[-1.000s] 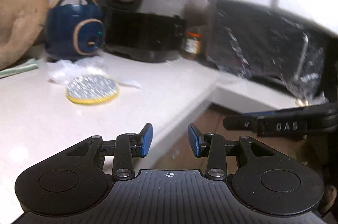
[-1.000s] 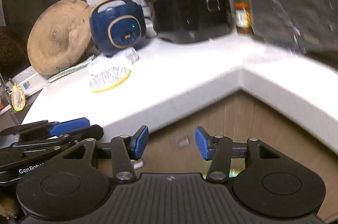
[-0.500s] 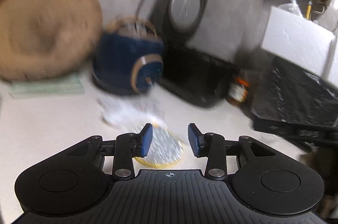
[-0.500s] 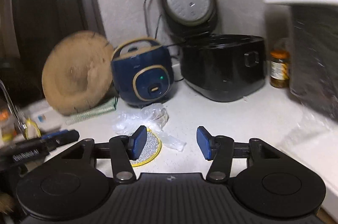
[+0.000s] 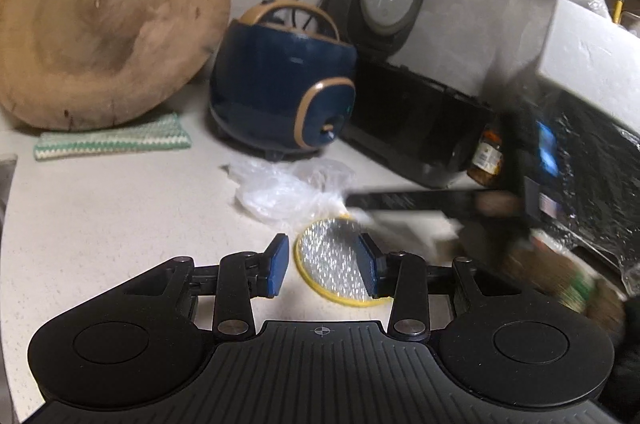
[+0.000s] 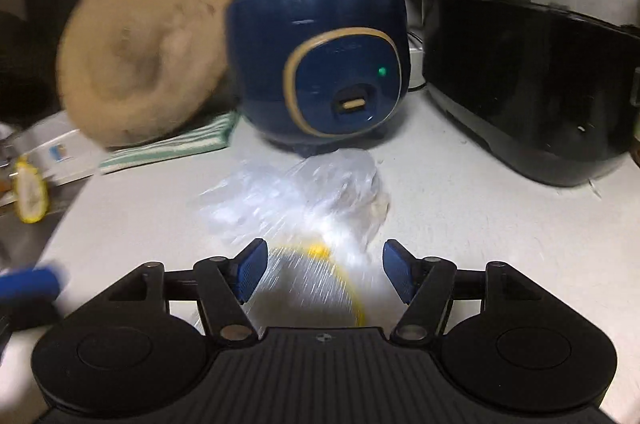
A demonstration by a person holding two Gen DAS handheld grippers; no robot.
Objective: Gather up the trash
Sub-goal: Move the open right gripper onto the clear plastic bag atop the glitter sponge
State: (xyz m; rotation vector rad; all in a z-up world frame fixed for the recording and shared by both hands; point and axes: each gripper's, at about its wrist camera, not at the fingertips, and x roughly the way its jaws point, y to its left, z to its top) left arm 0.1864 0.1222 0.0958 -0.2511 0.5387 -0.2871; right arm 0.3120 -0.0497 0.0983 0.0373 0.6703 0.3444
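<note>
Left tongs [image 5: 323,266] hover low over the worktop [image 5: 100,207], pads moderately apart w/ nothing gripped; the yellow-rimmed foil lid [image 5: 334,262] lies on the worktop seen between them. Right tongs [image 6: 324,276] opening wider, empty, above that same lid [image 6: 312,288], blurred. Crumpled clear plastic bag [image 6: 304,199] sits just behind the lid, in front of the blue rice cooker [image 6: 320,63].

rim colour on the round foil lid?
Yellow rim around the round foil lid; clearest in the left wrist view.
</note>
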